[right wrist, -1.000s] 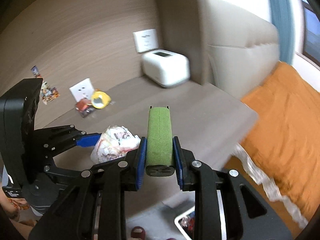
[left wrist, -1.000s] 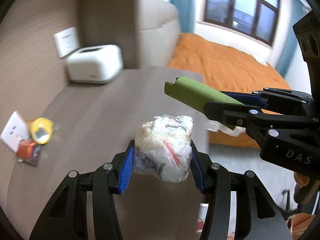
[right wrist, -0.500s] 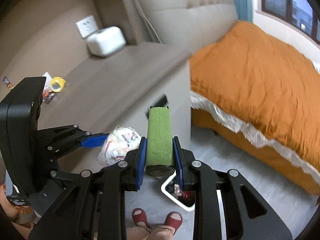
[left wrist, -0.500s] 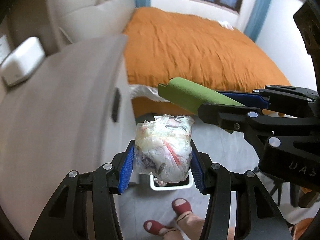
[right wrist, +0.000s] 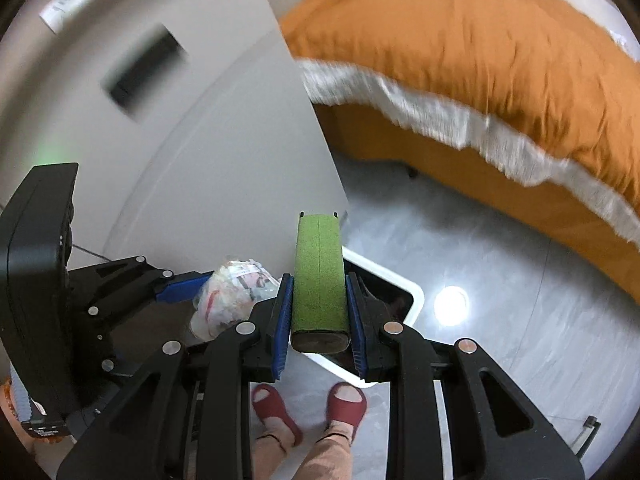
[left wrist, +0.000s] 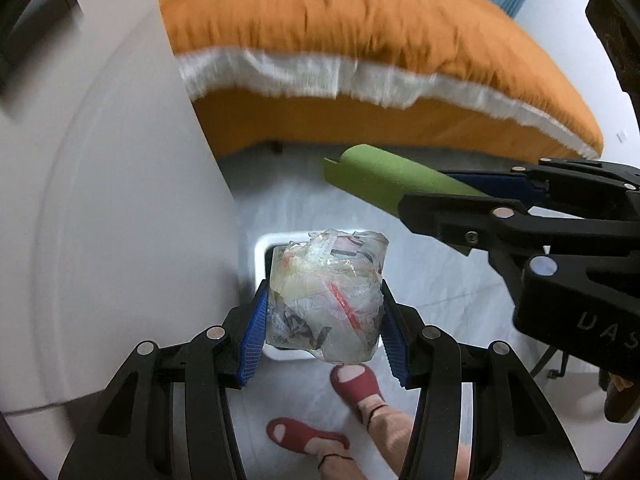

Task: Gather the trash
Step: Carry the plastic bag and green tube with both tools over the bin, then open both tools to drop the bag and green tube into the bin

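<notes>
Left gripper (left wrist: 324, 316) fingers clamp a crumpled plastic wad (left wrist: 326, 298), hanging over the white bin (left wrist: 260, 256) on the floor. Right gripper (right wrist: 320, 312) fingers pinch a green roll (right wrist: 319, 272), long axis along the fingers, above the same bin; contents mostly hidden, dark.

Black linkage grippers, silver rivets, blue ribbed fingers (left wrist: 253, 336); red slippers (right wrist: 347, 398).
</notes>
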{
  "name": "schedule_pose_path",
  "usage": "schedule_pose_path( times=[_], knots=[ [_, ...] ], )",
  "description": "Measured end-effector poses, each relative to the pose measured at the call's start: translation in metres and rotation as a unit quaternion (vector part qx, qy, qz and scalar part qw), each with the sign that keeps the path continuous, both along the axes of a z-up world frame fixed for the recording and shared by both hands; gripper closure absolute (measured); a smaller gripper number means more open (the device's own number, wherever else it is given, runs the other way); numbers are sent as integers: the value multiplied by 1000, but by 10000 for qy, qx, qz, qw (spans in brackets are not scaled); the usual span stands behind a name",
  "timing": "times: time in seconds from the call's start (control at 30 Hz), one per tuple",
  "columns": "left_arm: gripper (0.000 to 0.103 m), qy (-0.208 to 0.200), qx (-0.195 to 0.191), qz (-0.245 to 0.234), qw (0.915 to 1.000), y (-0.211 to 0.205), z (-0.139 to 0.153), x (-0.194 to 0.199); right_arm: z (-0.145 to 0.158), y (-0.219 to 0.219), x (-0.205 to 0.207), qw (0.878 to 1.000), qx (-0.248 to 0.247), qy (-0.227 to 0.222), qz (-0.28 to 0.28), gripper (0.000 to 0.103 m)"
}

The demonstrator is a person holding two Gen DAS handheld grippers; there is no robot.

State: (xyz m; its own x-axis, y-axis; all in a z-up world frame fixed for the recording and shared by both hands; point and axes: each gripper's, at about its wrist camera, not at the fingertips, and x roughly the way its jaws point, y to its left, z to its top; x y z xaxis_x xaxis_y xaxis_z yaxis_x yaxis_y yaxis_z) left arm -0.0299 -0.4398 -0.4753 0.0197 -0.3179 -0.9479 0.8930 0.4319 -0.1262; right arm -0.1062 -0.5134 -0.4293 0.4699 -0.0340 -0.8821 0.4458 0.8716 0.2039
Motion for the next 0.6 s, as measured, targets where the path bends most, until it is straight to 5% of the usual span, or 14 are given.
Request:
schedule_pose_path(
  times=[0.13,0.2,0.23,0.27,0.4,0.6],
  knots=[
    [50,163,132,23,9998,-4,-63,3,-63,-10,7,9997,62,224,93,76],
    [14,341,223,116,9991,-4,-93,5,-102,-14,11,9985,113,482,225,48],
    [5,392,362,213,9983,-3,-111,6,-114,-15,11,9980,84,575,245,9],
    [5,380,472,277,9978,-1,-127,6,-130,-17,11,9975,30,667,227,4],
    [5,203,731,323,9966,8,-152,3,-165,-14,9,9934,-120,1065,407,4],
    [5,215,720,384,9964,14,-139,-2,-153,-1,4,9919,-276,1048,655,4]
  ],
)
